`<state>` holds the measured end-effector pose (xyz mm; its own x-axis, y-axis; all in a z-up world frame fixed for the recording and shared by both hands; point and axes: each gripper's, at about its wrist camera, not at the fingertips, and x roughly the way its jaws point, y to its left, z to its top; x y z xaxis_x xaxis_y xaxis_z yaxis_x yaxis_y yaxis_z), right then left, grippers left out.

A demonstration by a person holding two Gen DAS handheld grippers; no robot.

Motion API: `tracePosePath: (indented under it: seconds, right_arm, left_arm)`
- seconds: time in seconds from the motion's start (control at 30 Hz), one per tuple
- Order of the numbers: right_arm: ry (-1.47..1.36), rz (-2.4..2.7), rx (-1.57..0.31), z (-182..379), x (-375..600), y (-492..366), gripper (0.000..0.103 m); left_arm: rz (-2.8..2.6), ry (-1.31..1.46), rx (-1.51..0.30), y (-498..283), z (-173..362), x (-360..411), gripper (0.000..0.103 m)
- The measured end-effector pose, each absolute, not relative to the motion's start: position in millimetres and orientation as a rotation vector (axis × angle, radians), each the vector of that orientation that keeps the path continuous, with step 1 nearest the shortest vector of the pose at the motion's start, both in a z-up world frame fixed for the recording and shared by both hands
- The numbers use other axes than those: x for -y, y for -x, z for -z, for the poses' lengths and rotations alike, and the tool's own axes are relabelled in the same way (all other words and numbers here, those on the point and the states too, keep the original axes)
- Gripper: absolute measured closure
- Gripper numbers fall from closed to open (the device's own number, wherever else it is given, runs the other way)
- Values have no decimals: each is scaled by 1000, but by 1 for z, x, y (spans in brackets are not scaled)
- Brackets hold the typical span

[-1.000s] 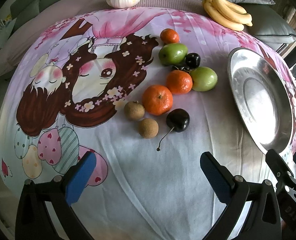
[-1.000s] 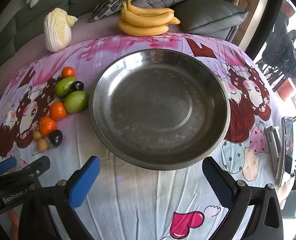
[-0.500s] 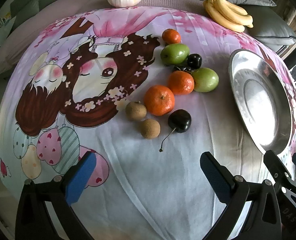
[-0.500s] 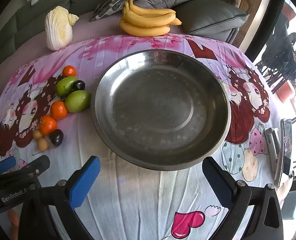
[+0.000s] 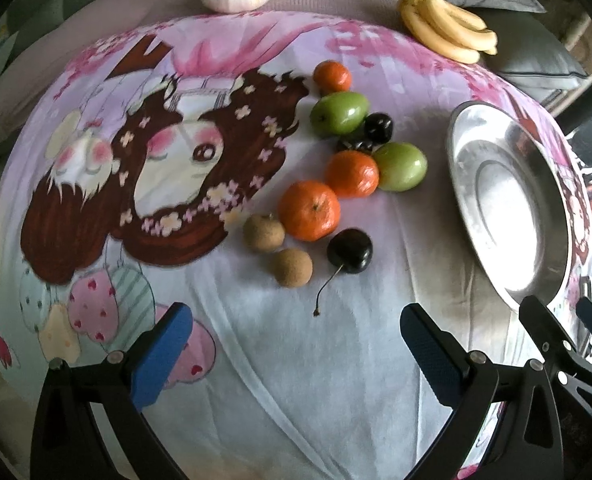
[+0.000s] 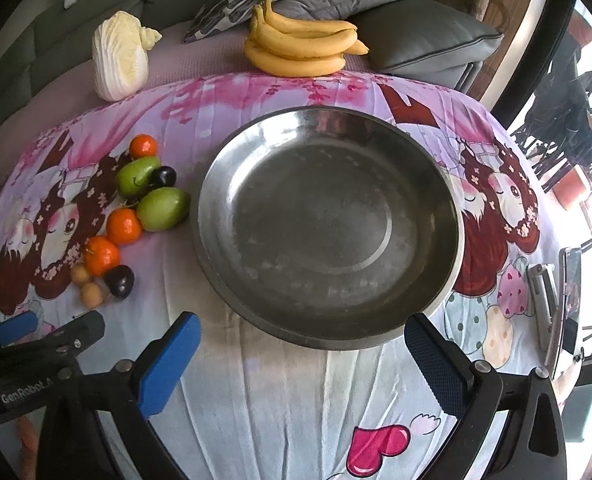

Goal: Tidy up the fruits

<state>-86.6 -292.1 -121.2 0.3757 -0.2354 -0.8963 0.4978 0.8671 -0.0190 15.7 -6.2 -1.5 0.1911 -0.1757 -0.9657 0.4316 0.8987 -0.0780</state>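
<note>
A: Slightly closer to the fruit, that is where the left gripper (image 5: 296,354) has been carried since a second ago; the fruit pile is seen a bit lower and larger in its view. Right gripper (image 6: 302,360) has been shifted only a little toward the bowl (image 6: 452,240).

B: Jaws?

A: Both are held wide apart, nothing is gripped by either. Blue pads (image 5: 162,354) are seen bare on the left one.

B: Fruit position relative to the bowl?

A: All loose fruit is laid on the printed cloth (image 5: 256,380) left of the bowl, none inside it. Nearest the bowl a green fruit (image 6: 163,208) is placed, just beside the rim. A second green fruit (image 6: 137,175) lies further left and back, with a dark cherry (image 6: 164,176) touching it. Three oranges (image 5: 309,210) are strung in a loose line, the smallest one furthest back. Two small brown fruits (image 5: 292,268) and a stemmed cherry (image 5: 350,251) are set at the front end of the pile.

B: Anything behind the bowl?

A: Bananas (image 6: 302,46) are laid behind it, off the cloth, near grey cushions (image 6: 424,40). A cabbage (image 6: 120,62) is stood to the left of those.
</note>
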Motion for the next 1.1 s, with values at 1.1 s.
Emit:
tracePosePath:
  seconds: [1.1]
  right_arm:
    - [-364,69,-1229,138,222,9,13]
  left_arm:
    - [681,-400,-1513,-117,23,-4,3]
